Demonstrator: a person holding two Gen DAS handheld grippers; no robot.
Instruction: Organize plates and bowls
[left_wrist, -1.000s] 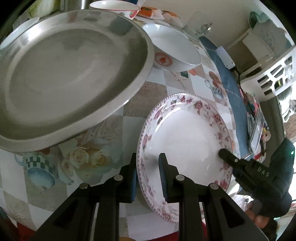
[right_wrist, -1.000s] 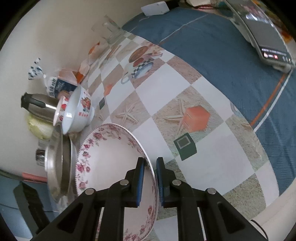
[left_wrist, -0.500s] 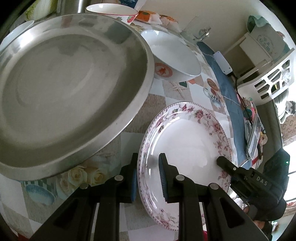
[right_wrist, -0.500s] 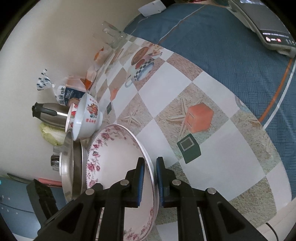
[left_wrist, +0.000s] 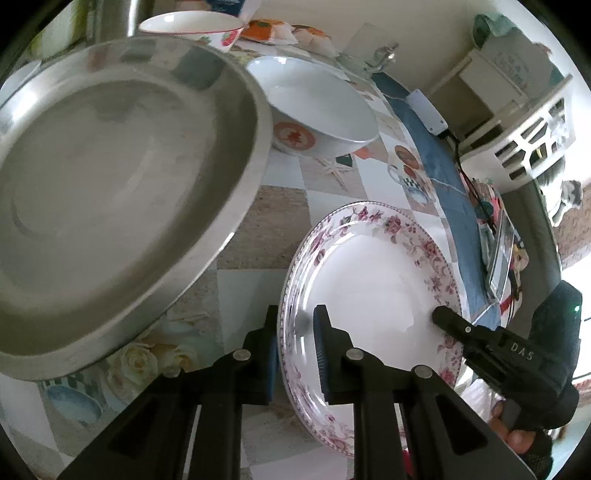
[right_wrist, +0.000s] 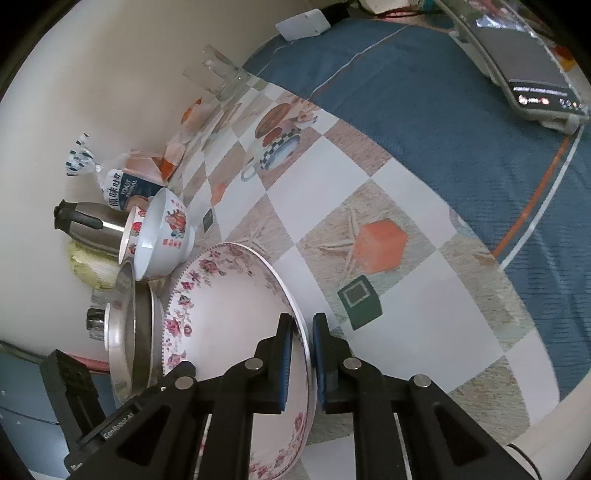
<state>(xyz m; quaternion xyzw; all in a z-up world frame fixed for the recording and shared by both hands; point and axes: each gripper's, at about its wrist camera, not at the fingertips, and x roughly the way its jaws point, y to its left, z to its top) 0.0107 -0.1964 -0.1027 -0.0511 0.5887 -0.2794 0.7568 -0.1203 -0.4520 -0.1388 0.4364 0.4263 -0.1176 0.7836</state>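
Steel pan (left_wrist: 110, 192) crowds the left side, its rim just beside the floral plate (left_wrist: 373, 288); only a narrow strip of surface (left_wrist: 273, 225) btwn them. White bowl (left_wrist: 314, 107) blocks the far end behind the pan. Right of the plate, checkered surface w/ blue cloth (right_wrist: 424, 110) lies open. Kettle (right_wrist: 88, 225) & bread bag (right_wrist: 125, 184) line the wall.

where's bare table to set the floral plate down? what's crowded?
Free: the checkered cloth between the floral plate and the blue cloth. Smaller gap between the steel tray and plate. Crowded: the wall side, with bowls, kettle and bread bag.
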